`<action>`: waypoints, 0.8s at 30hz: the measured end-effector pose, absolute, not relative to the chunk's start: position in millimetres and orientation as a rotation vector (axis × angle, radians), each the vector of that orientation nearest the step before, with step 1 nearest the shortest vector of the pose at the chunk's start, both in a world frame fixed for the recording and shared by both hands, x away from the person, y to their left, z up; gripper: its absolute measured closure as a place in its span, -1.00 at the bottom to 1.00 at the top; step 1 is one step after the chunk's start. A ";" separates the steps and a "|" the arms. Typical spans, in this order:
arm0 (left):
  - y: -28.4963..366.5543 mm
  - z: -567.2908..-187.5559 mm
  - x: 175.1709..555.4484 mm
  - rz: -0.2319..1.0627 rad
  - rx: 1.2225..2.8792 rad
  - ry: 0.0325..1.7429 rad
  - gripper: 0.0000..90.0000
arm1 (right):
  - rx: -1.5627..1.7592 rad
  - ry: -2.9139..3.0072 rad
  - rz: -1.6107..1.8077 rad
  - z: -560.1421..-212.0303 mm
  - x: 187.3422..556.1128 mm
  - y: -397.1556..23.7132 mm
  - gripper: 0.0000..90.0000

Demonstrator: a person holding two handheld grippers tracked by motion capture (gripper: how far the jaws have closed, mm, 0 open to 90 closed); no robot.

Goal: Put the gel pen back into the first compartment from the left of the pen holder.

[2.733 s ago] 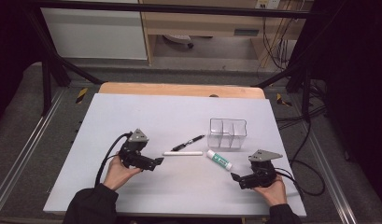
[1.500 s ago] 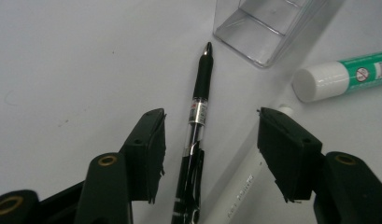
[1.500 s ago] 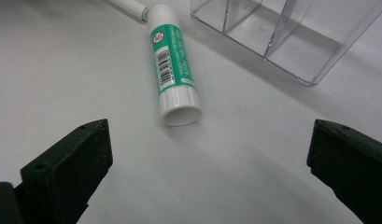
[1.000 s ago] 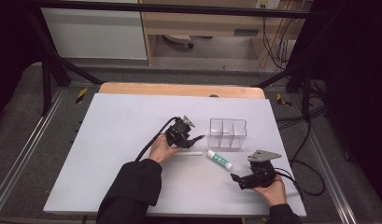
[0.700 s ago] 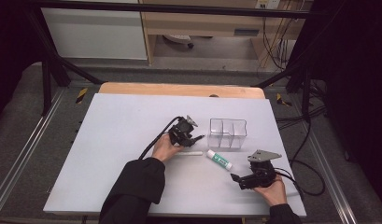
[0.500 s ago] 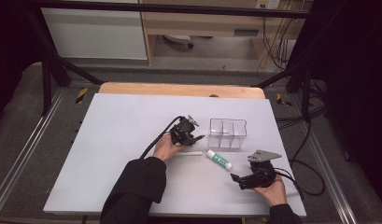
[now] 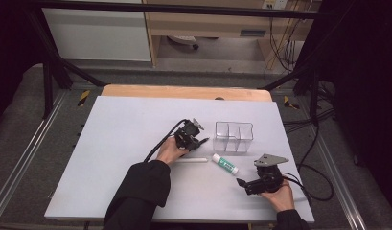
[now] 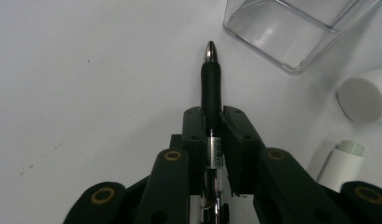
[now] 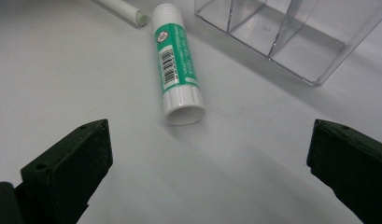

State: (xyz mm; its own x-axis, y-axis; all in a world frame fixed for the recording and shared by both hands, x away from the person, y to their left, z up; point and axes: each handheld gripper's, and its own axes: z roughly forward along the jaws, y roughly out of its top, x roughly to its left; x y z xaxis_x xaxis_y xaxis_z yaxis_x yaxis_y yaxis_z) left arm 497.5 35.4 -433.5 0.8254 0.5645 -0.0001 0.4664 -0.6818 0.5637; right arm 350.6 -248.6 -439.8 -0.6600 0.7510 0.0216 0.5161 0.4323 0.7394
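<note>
Right now my left gripper (image 7: 201, 141) has its jaws pressed onto a black pen (image 8: 210, 84); they have just been closing, and the pen sits between the pads. In the left gripper view the pen runs straight out along the line of the jaws, its dark grip section and silver tip poking past them over the white table (image 7: 126, 124). I cannot tell whether the pen is lifted or lying on the surface. Just beyond the tip, up and to the right in that view, stands the corner of a clear plastic box (image 8: 291, 32), apart from the pen. From the high view, I see this gripper near the middle of the table, just left of the box (image 7: 233, 136), which is split into compartments.

My right gripper (image 7: 240, 183) rests near the table's near right edge, held in the hand (image 7: 278, 194), jaws spread wide with nothing between them. In the right gripper view both black jaws stand far apart at the bottom corners, and a green and white glue stick (image 9: 177, 65) lies on its side ahead of them, its white end toward the camera, touching neither jaw. Beside its far end lies a thin white stick (image 9: 121, 10), close to the glue stick. The clear box (image 9: 291, 32) sits farther back to the right, apart from both.

In the high view the white stick (image 7: 190, 160) lies flat just near my left hand (image 7: 168, 151), and the glue stick (image 7: 225, 164) lies between the two grippers, in front of the box.
</note>
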 end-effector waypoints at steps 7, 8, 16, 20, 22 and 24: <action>40.9 -430.7 499.5 0.242 2.432 0.775 0.75 | 1.088 2.379 1.064 -439.8 350.6 -248.7 -0.98; 42.2 -429.2 499.8 0.240 2.425 0.777 0.75 | 1.093 2.380 1.061 -439.7 350.5 -248.6 -0.98; 49.4 -414.2 495.6 0.265 2.370 0.777 0.75 | 1.086 2.380 1.059 -440.0 350.7 -248.7 -0.98; 53.9 -406.5 492.0 0.278 2.336 0.786 0.75 | 1.086 2.381 1.056 -439.9 350.7 -248.7 -0.98; 57.3 -403.2 489.8 0.286 2.312 0.798 0.75 | 1.086 2.381 1.057 -439.9 350.6 -248.7 -0.98; 61.3 -399.7 487.3 0.291 2.289 0.805 0.75 | 1.087 2.380 1.058 -439.9 350.6 -248.7 -0.98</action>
